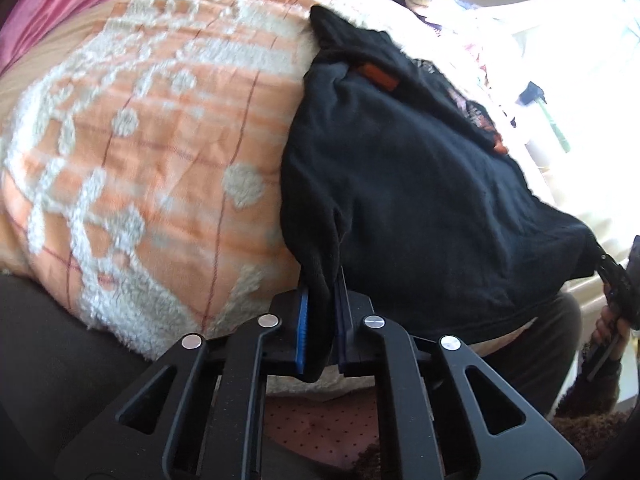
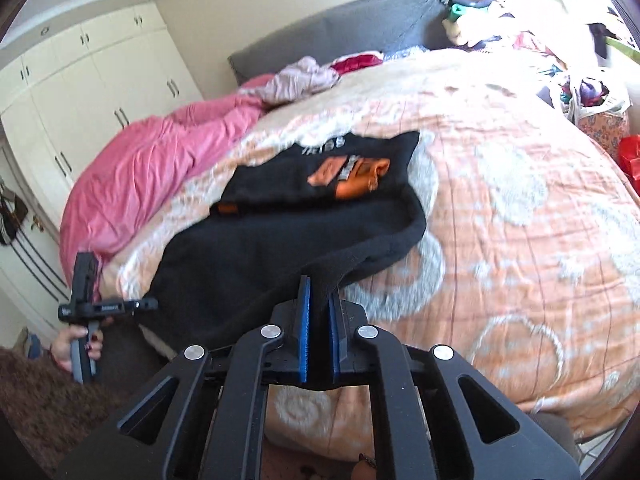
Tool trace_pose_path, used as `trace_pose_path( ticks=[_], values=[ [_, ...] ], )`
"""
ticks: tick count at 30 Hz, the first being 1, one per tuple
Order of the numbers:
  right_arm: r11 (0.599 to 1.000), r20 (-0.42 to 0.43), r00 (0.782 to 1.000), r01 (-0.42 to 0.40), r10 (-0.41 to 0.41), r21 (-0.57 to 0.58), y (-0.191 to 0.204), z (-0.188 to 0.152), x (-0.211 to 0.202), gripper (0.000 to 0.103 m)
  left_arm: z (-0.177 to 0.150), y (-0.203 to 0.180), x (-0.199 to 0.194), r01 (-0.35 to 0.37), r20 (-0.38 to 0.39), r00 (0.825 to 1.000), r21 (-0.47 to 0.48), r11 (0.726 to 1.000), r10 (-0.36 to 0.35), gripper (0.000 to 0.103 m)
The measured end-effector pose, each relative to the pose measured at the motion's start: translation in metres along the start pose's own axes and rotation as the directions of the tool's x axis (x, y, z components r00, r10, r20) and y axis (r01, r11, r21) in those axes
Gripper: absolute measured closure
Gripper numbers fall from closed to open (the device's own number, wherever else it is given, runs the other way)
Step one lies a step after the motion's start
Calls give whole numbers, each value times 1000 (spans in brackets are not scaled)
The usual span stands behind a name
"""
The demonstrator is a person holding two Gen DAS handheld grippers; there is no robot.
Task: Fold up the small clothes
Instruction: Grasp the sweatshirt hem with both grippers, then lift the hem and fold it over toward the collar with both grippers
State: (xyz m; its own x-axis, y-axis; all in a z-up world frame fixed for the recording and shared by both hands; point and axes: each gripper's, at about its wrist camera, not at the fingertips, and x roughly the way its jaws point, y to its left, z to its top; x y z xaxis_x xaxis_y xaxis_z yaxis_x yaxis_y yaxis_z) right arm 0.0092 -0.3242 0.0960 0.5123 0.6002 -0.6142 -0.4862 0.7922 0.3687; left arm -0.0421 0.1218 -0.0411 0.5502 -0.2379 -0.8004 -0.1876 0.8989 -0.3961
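text: none legible | black garment [image 2: 304, 216]: white lettering and orange print, too blurred to read

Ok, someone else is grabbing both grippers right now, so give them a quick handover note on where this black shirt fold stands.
Left gripper: shut on one near corner of the black shirt.
Right gripper: shut on the other near corner.
The shirt lies on the orange and white bedspread, near edge lifted off the bed between both grippers, far end with the orange print already doubled over on top.
Done: apparently one fold at the far end.
Left: probably carry the held edge forward over the rest, release, smooth it flat. A pile of other clothes sits by the headboard.
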Motion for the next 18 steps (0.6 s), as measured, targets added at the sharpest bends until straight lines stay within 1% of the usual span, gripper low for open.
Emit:
trace_pose_path(
  ticks=[2, 7, 9, 12, 18],
  values=[
    [1000, 18, 1000, 7, -7, 5, -1, 5, 1, 96, 6, -1, -8, 30, 28, 999, -8, 1000, -30, 100],
    [999, 55, 998, 25, -26, 25, -5, 15, -1, 96, 28, -7, -29, 63, 110, 992, 8, 998, -63, 101],
    [999, 82, 996, 31, -34, 37, -8, 21, -4, 96, 37, -10, -35, 73, 137, 988, 17, 997, -75, 101],
    [997, 121, 991, 47, -53, 55, -12, 28, -6, 96, 52, -13, -44, 82, 181, 980, 27, 996, -85, 101],
    [995, 179, 980, 69, -82, 77, -19, 49, -5, 96, 86, -14, -56, 116, 265, 957, 20, 993, -117, 101]
  ],
)
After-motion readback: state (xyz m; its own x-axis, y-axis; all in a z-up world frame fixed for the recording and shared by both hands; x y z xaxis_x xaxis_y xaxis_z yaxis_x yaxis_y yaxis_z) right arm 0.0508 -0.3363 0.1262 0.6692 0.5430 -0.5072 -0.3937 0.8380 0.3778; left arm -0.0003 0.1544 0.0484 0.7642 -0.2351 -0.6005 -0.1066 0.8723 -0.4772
